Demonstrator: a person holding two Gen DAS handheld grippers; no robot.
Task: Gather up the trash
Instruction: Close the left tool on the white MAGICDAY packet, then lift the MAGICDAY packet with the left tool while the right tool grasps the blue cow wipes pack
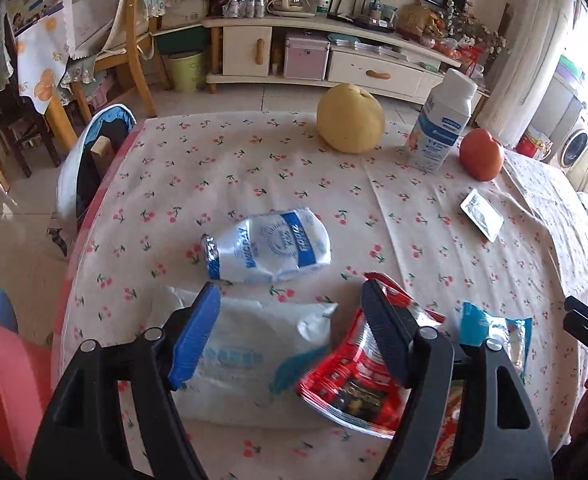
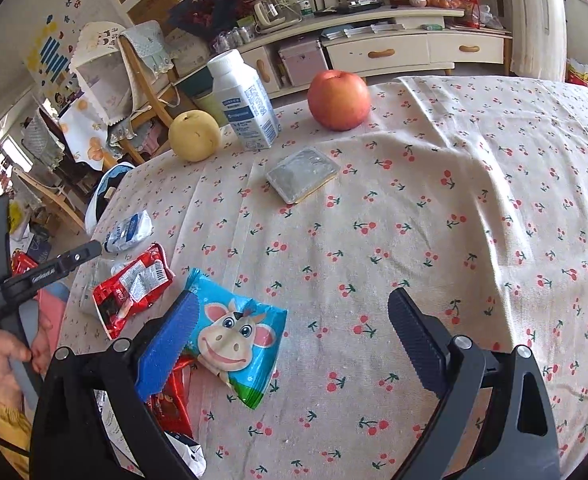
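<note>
A: Cherry-print cloth (image 1: pixel 433 216) is spread over the whole table, with a cabinet behind it. How is the left gripper (image 1: pixel 290 300) held?

B: Its jaws are parted wide and nothing is clamped; a white bag (image 1: pixel 254 344) is seen between them, and a red wrapper (image 1: pixel 357 384) under the dark finger. The right gripper (image 2: pixel 294 320) is likewise spread and empty, beside the blue cow wrapper (image 2: pixel 238 340).

A: What could be spoiled?

B: Two overlapping wrappers could be pinched together, or cloth caught with them and dragged. Further out, the crumpled blue-and-white pouch (image 1: pixel 270 244) is light and easily pushed away; the pear (image 1: pixel 349 118), carton (image 1: pixel 439 124) and apple (image 1: pixel 481 154) could be mistaken for trash.
</note>
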